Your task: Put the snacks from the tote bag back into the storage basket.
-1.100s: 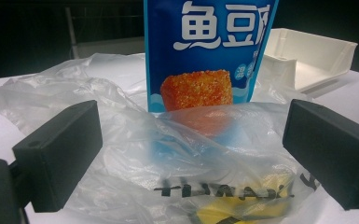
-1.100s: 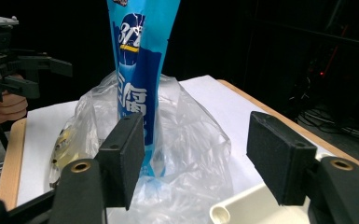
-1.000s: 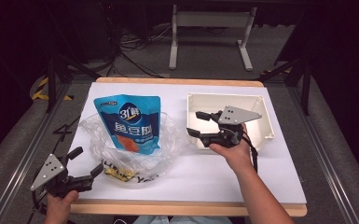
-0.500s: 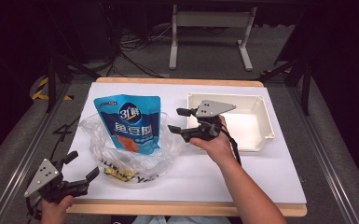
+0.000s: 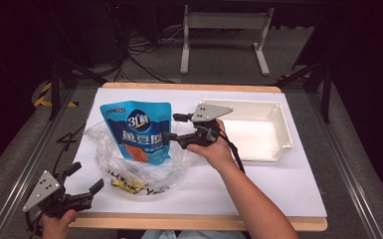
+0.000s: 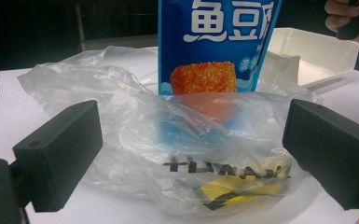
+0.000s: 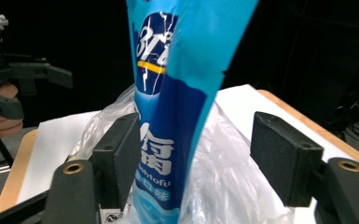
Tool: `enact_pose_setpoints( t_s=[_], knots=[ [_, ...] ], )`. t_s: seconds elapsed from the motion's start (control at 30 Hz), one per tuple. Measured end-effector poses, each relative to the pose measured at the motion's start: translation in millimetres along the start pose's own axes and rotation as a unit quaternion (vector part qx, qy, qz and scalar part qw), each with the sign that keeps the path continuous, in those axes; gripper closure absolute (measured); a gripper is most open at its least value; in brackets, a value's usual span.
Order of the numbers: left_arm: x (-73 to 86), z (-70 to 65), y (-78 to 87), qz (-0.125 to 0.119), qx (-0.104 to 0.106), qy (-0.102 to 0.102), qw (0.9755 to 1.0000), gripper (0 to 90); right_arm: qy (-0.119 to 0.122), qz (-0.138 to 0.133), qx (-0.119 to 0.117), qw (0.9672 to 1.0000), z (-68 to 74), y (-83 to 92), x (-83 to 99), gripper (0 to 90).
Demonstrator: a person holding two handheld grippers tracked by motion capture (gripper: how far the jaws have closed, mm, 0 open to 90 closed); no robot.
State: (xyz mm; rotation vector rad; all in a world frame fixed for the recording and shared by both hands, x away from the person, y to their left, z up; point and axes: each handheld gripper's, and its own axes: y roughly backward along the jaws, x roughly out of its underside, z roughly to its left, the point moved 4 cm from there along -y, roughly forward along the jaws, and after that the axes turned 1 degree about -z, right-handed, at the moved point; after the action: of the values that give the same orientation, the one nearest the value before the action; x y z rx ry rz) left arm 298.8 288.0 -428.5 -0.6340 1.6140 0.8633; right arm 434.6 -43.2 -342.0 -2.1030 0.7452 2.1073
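A blue snack pouch (image 5: 140,128) stands upright inside a clear plastic bag (image 5: 144,172) on the white table. My right gripper (image 5: 170,126) is open at the pouch's right edge. In the right gripper view the pouch (image 7: 177,107) rises between the spread jaws, close to the left one, and the gripper (image 7: 200,158) grips nothing. My left gripper (image 5: 86,176) is open at the table's front left corner, just short of the bag. In the left gripper view the bag (image 6: 135,135) and pouch (image 6: 219,42) lie beyond the open gripper (image 6: 196,154). A yellow packet (image 6: 242,189) lies inside the bag.
A white tray (image 5: 278,117) sits to the right of the pouch, behind the right hand. The table's wooden front edge (image 5: 199,221) runs close to the left gripper. Dark floor with cables and a metal stand lies beyond the table.
My right gripper has moved left from over the tray to the pouch's right edge. The left gripper has drifted slightly toward the front left corner, still open.
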Motion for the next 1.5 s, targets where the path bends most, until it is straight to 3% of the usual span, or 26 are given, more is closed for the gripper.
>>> enact_pose_setpoints(
  t_s=[0.1, 0.73, 1.0, 1.2, 1.5],
  knots=[
    [0.0, 0.7, -1.3, 0.002, 0.003, 0.003, 1.0000, 5.5, 0.010, 0.003, -0.006, 0.9999, 1.9, -9.4, 1.4, 35.6],
    [-1.0, 1.8, -3.3, -0.004, 0.009, 0.006, 0.9999, 5.5, -0.013, -0.005, -0.047, 0.9988, 7.0, -56.6, 25.5, 31.3],
    [-1.3, 1.9, -3.4, -0.006, 0.009, 0.007, 0.9999, 5.5, -0.014, 0.004, -0.052, 0.9985, 12.8, -73.7, 36.9, 29.8],
    [-1.2, 3.3, -2.9, -0.002, 0.010, 0.010, 0.9999, 5.4, -0.031, -0.022, -0.041, 0.9984, 11.9, -79.8, 42.1, 28.3],
    [-1.0, 4.3, -4.0, -0.003, 0.012, 0.015, 0.9998, 5.4, -0.027, -0.027, -0.047, 0.9982, 13.5, -84.1, 51.7, 37.7]
  ],
)
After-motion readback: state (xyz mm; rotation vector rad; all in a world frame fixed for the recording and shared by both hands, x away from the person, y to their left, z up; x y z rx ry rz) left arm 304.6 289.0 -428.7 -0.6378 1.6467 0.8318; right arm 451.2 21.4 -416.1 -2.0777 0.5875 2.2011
